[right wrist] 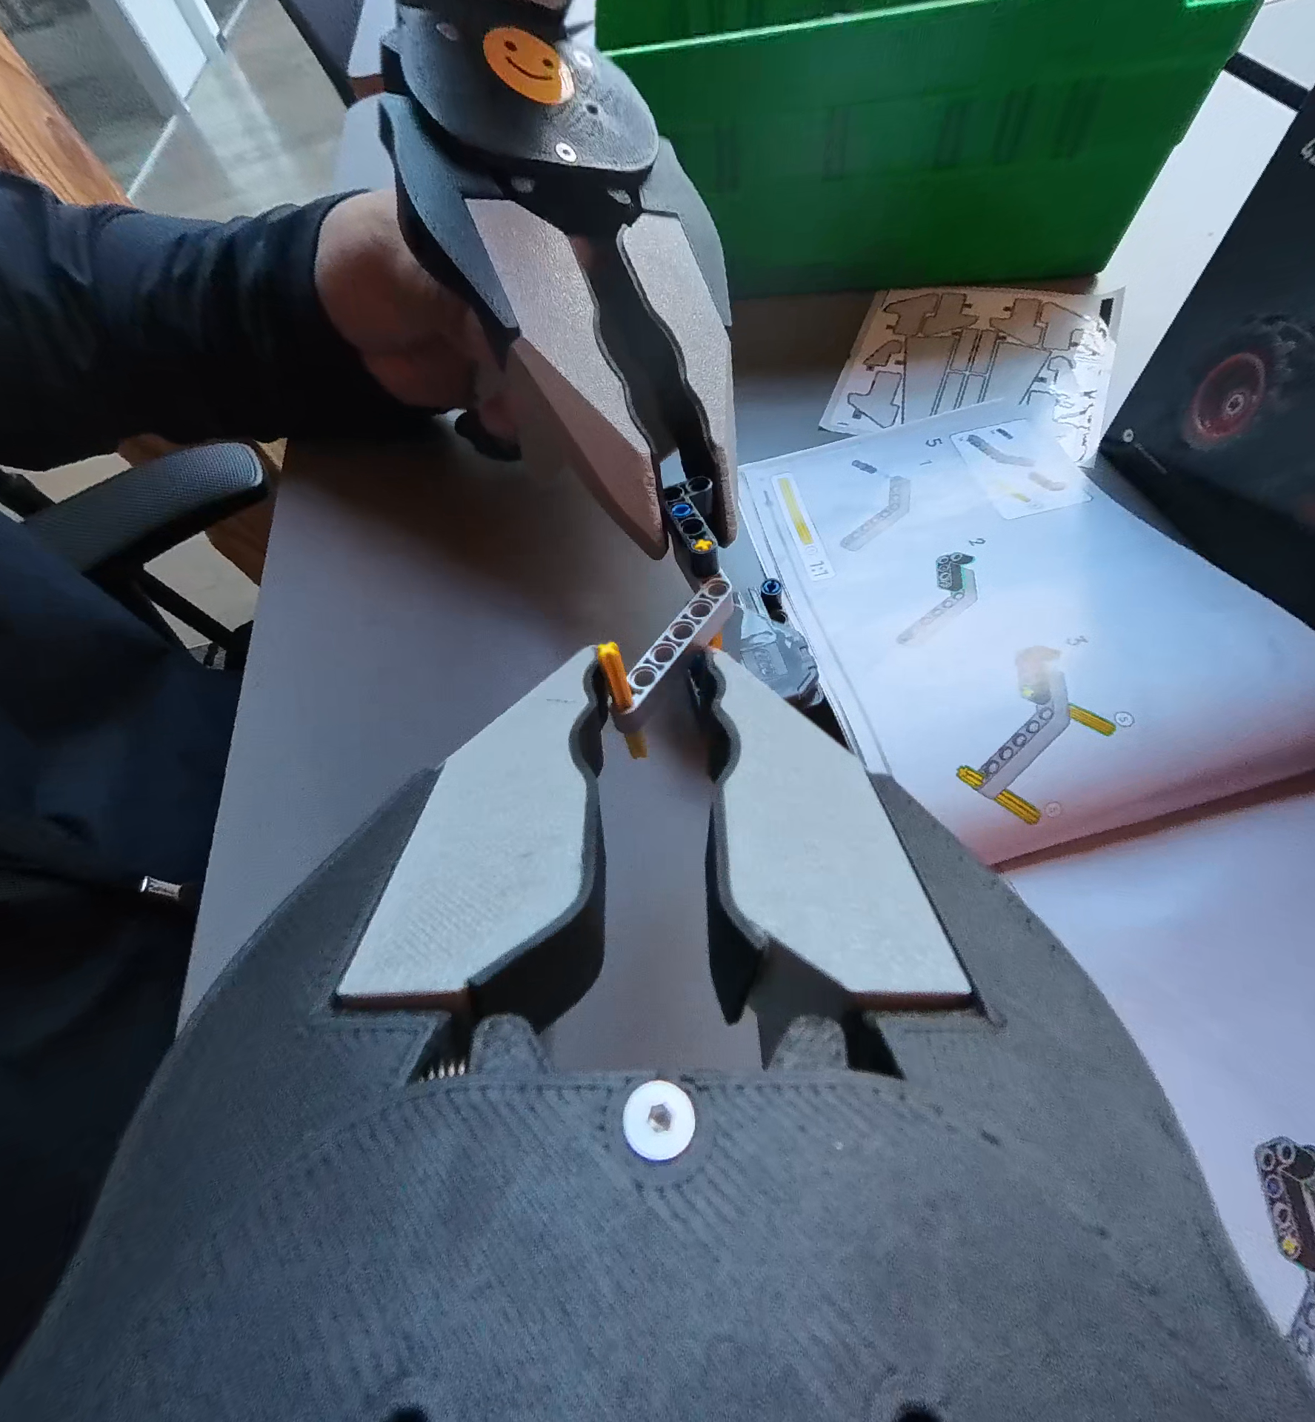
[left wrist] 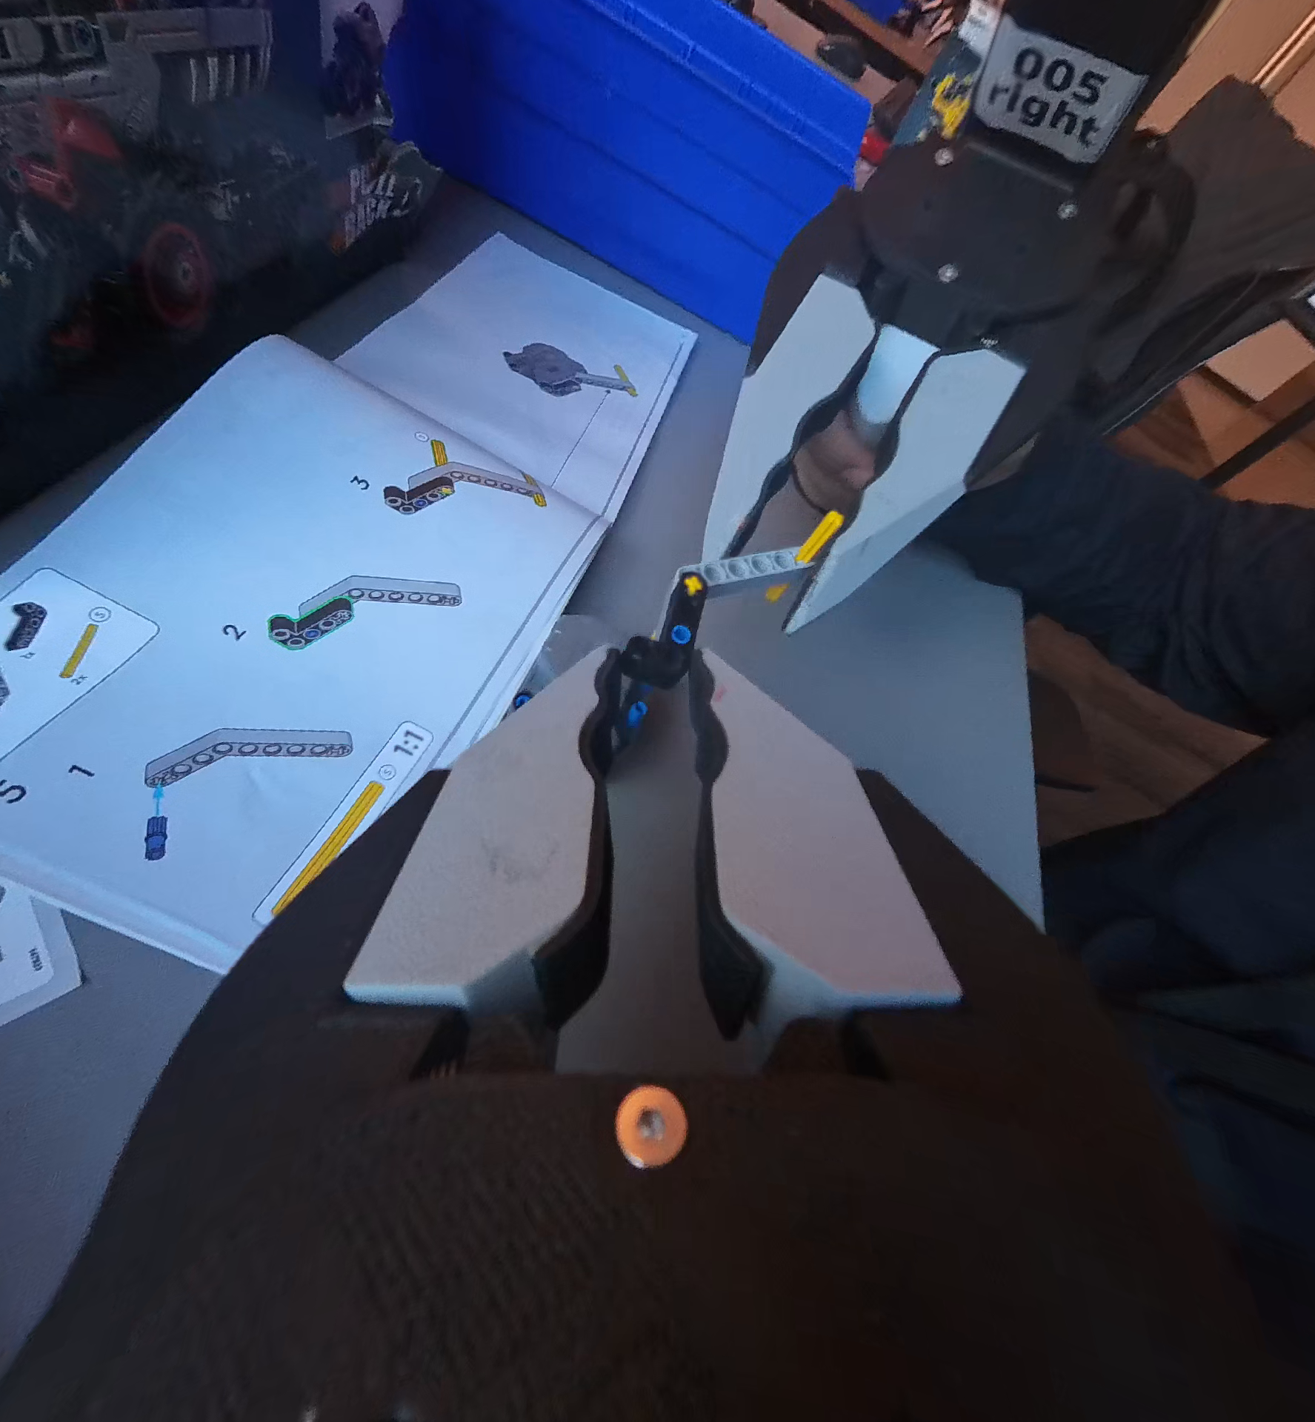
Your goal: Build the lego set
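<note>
A small lego assembly hangs between my two grippers above the grey table [right wrist: 423, 615]. It is a black bent piece [left wrist: 658, 654] with a blue pin, joined to a grey holed beam [left wrist: 750, 568] that carries a yellow axle [left wrist: 819, 535] at its far end. My left gripper [left wrist: 650, 673] is shut on the black piece [right wrist: 691, 523]. My right gripper [right wrist: 650, 685] is shut on the beam's [right wrist: 677, 639] axle end [right wrist: 614, 677]. The left gripper also shows in the right wrist view [right wrist: 692, 542], and the right gripper in the left wrist view [left wrist: 773, 589].
The open instruction booklet [left wrist: 254, 615] lies beside the grippers and also shows in the right wrist view [right wrist: 1023, 615]. A loose black-and-blue pin [right wrist: 771, 594] and a clear bag [right wrist: 773, 665] lie by it. Around stand a blue bin [left wrist: 639, 154], green bin [right wrist: 908, 138], set box [left wrist: 100, 192] and sticker sheet [right wrist: 970, 354]. The grippers are tip to tip, or close to it.
</note>
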